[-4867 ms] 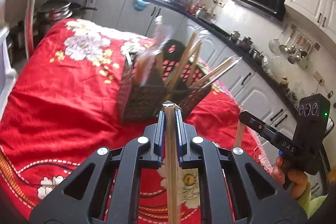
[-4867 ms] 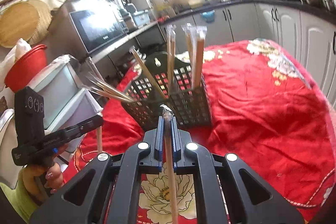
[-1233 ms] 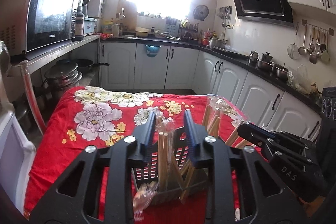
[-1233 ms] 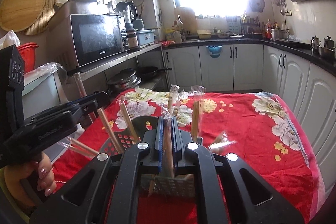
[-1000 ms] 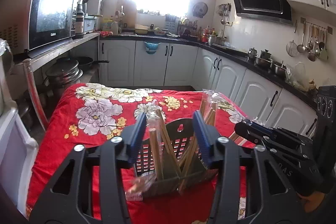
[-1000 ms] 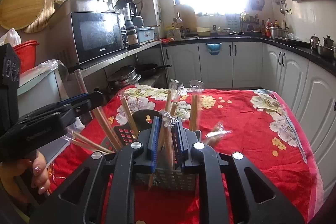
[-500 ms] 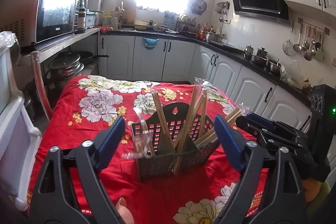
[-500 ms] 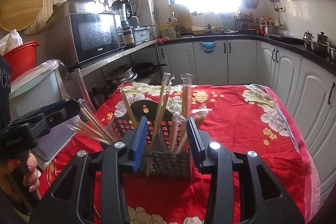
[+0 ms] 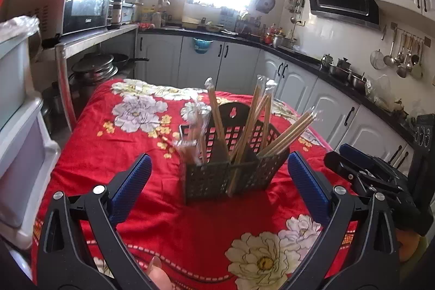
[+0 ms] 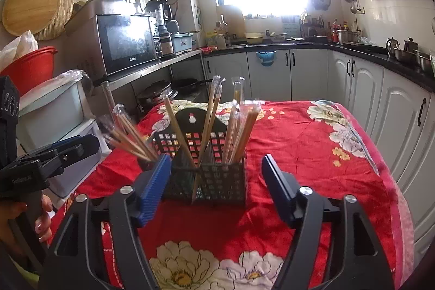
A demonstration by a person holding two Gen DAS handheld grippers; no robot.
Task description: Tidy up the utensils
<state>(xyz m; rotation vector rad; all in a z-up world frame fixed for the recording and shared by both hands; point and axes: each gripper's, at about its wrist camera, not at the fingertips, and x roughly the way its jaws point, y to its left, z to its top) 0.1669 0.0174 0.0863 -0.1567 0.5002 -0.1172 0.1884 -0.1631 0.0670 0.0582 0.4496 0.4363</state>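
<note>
Chopsticks (image 9: 246, 124) in clear sleeves stand in the black basket (image 9: 231, 175) on the red-clothed desk (image 9: 108, 154); the left claw (image 9: 218, 181) and right claw (image 10: 216, 186) gape empty, best backing away level without snagging leaning tips.

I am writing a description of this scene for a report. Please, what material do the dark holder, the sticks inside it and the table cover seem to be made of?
The holder looks like moulded dark plastic with a matte finish: a regular grid of square holes. The chopsticks look like pale wood or bamboo, and many sit in glossy clear plastic sleeves. The table cover looks like soft red fabric with printed flowers, as it wrinkles and drapes over the edge.
</note>
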